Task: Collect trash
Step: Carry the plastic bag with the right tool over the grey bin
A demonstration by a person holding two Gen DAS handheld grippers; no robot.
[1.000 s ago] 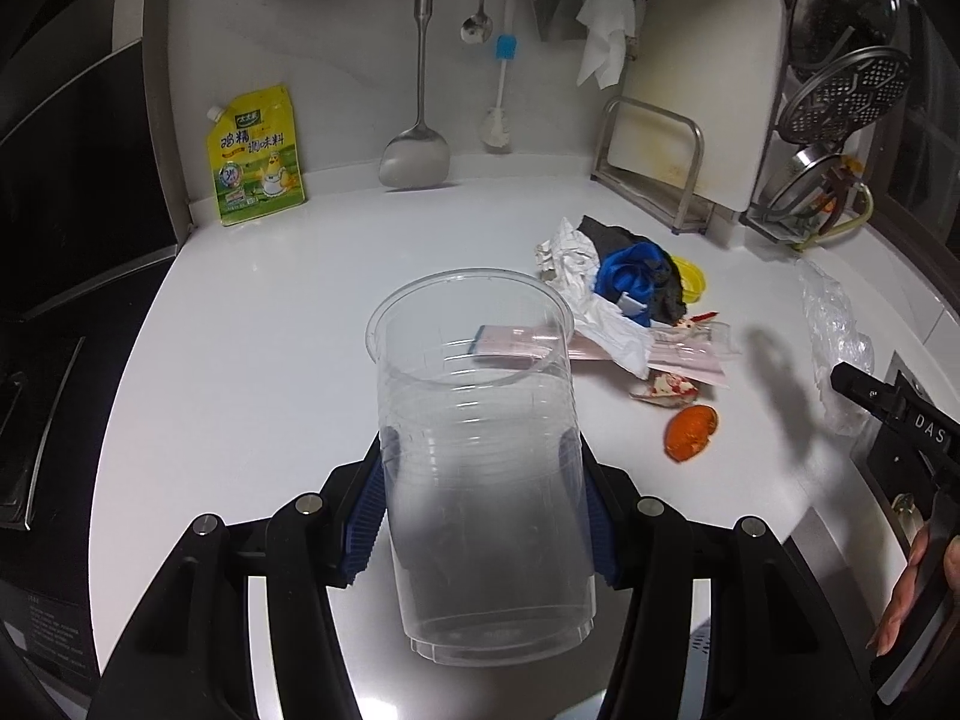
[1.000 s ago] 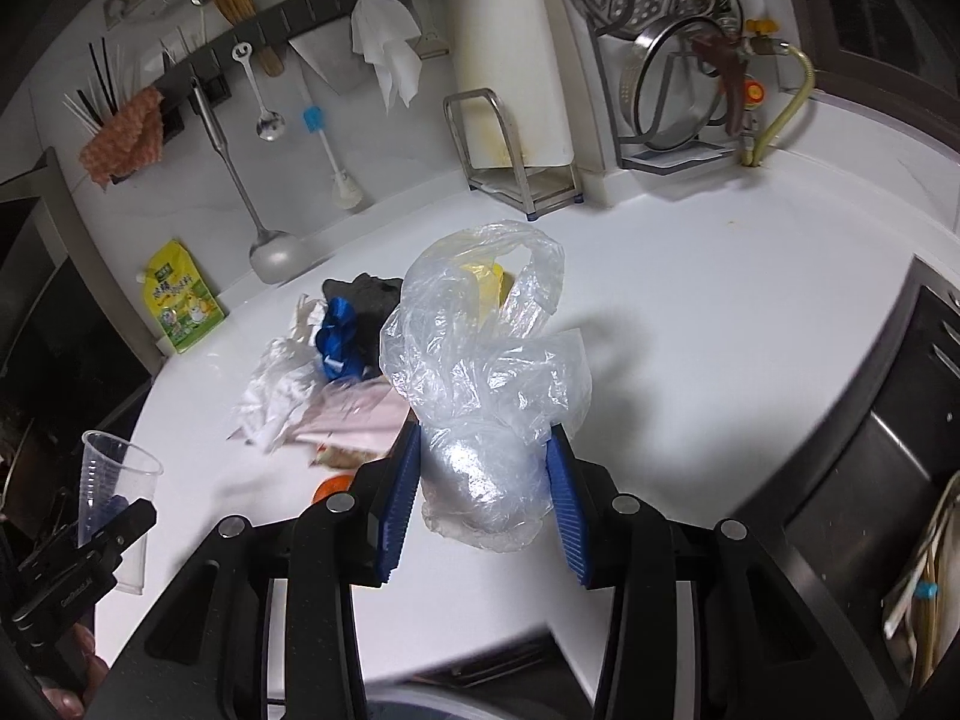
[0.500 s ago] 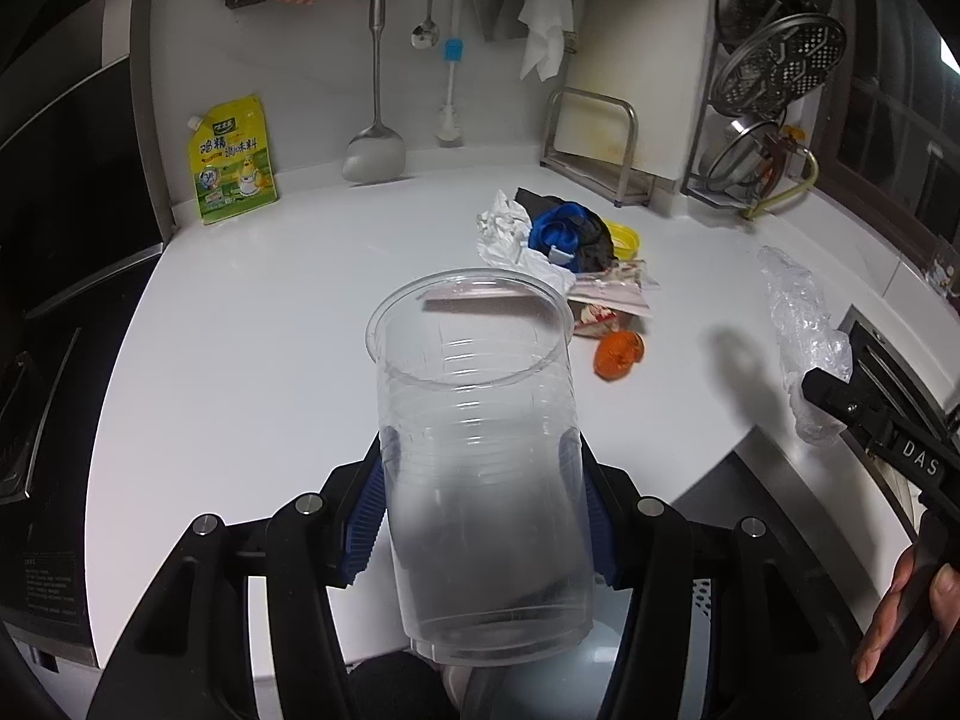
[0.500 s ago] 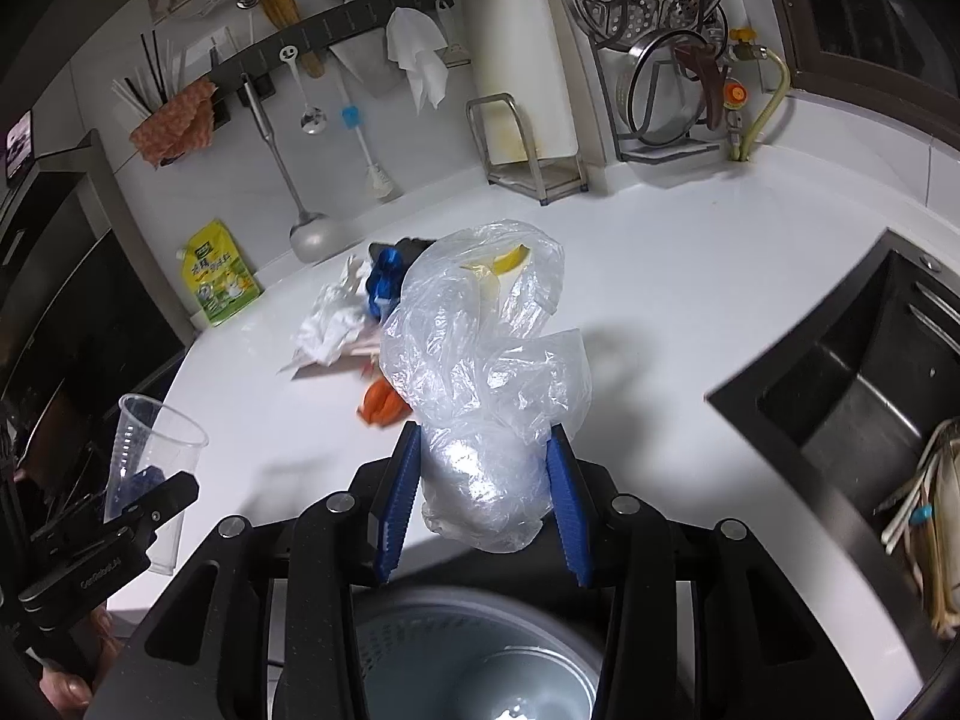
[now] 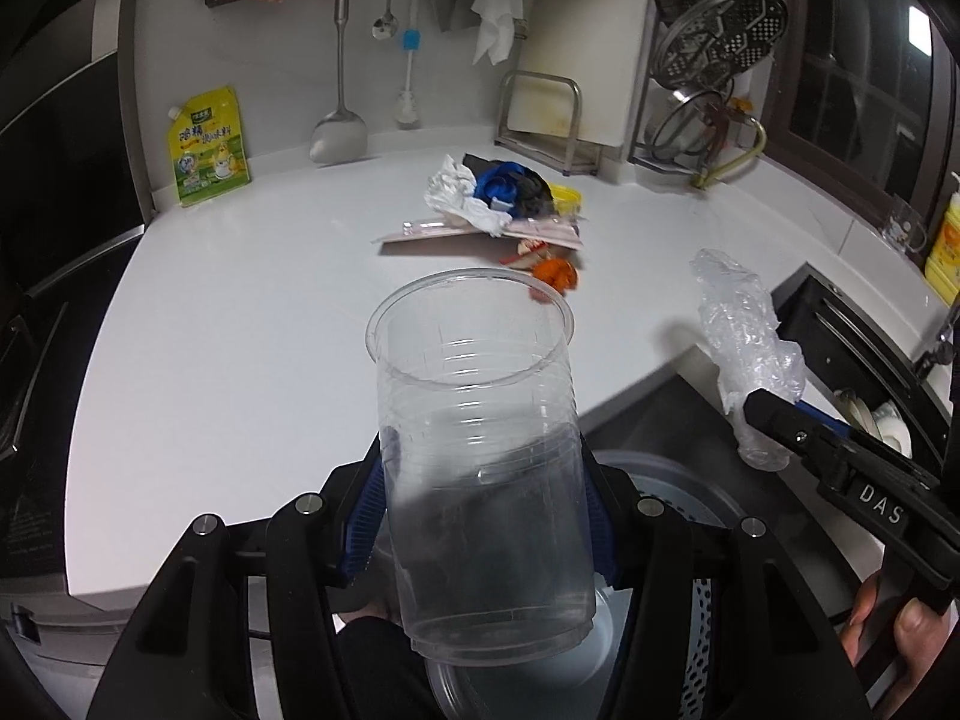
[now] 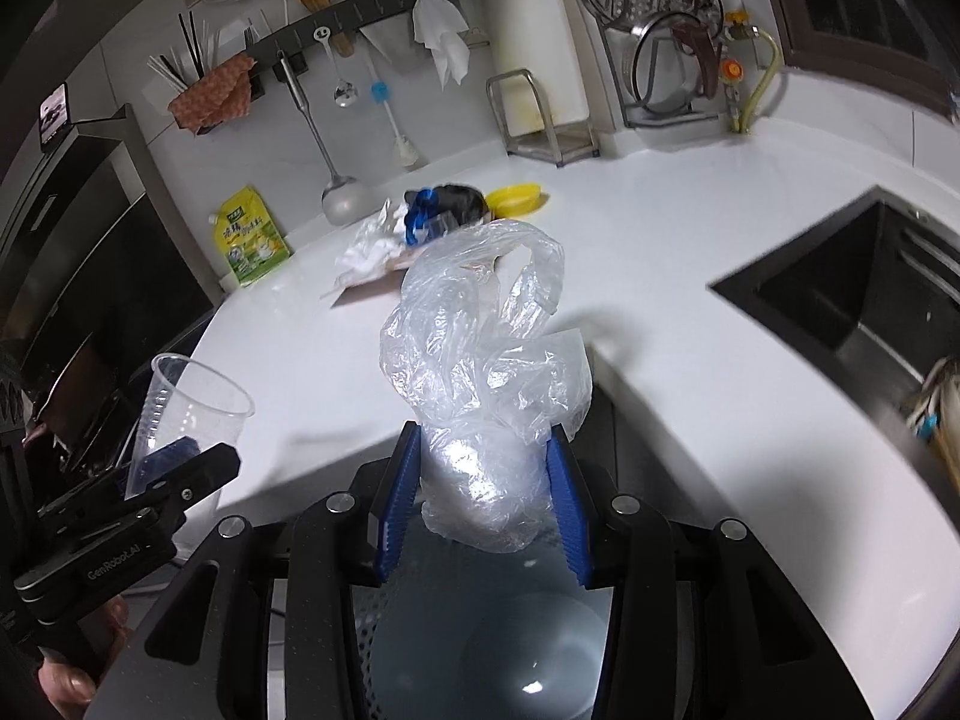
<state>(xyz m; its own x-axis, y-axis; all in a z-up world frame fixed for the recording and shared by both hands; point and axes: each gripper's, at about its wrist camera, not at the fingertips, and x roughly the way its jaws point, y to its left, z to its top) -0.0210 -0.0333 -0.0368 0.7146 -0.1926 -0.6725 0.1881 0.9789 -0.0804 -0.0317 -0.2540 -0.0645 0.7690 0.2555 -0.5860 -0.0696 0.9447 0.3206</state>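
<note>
Left claw (image 5: 483, 516) clamps the thin, crushable plastic cup (image 5: 480, 450) low on its wall, while right claw (image 6: 483, 495) pinches the limp, weightless, slippery plastic bag (image 6: 486, 396) at its bunched base above the bin (image 6: 480, 648).

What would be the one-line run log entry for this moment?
left gripper: shut on plastic cup | right gripper: shut on plastic bag | both above trash bin | trash pile: on counter

Both wrist views look down past the bin (image 6: 480, 648) toward the counter (image 5: 240, 330); each catches the other's side.
</note>
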